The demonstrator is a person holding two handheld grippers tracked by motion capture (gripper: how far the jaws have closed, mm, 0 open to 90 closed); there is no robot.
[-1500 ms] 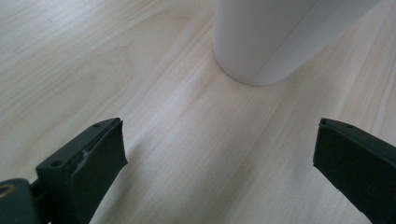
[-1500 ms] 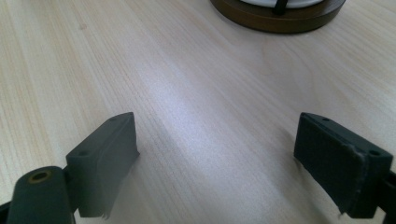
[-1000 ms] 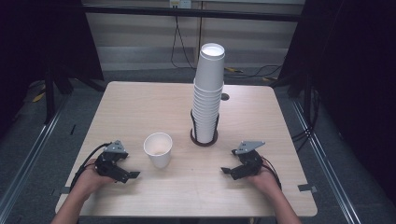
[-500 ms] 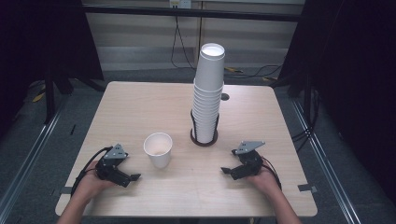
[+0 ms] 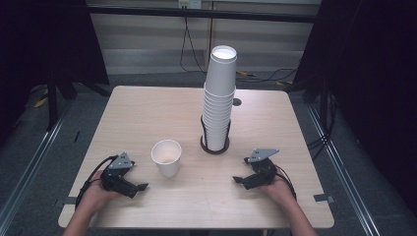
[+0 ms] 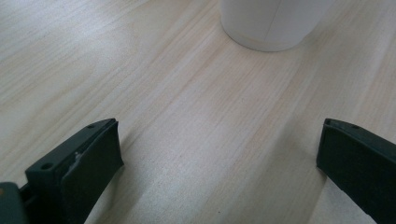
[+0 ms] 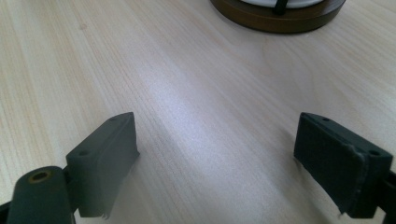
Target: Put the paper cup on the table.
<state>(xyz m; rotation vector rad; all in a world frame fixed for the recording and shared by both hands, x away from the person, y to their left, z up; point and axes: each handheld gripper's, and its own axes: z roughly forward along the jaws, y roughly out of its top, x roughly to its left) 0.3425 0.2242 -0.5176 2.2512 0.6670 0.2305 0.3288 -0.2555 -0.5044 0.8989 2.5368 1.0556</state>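
My biggest worry is the tall stack of white paper cups (image 5: 219, 105) standing in its round dark wooden holder (image 5: 215, 146) at the middle of the pale wooden table (image 5: 147, 113): it rises high and narrow, so a sideways knock from an arm reaching past it would, I judge, tip the whole column over. Next is the single white paper cup (image 5: 166, 157) standing upright and apart, left of the holder and nearer me; it looks light and empty, and a closing jaw that catches its rim off-centre could crush it or shove it over. My left gripper (image 5: 139, 187) rests low on the near left of the table, its jaws having just been opening and now spread wide with nothing between them; in the left gripper view the cup's base (image 6: 273, 23) sits ahead, beyond the jaws. My right gripper (image 5: 237, 180) rests on the near right, jaws also parted and empty, the holder's rim (image 7: 280, 18) ahead of it. The trailing cables could snag the table edge, a lesser risk.
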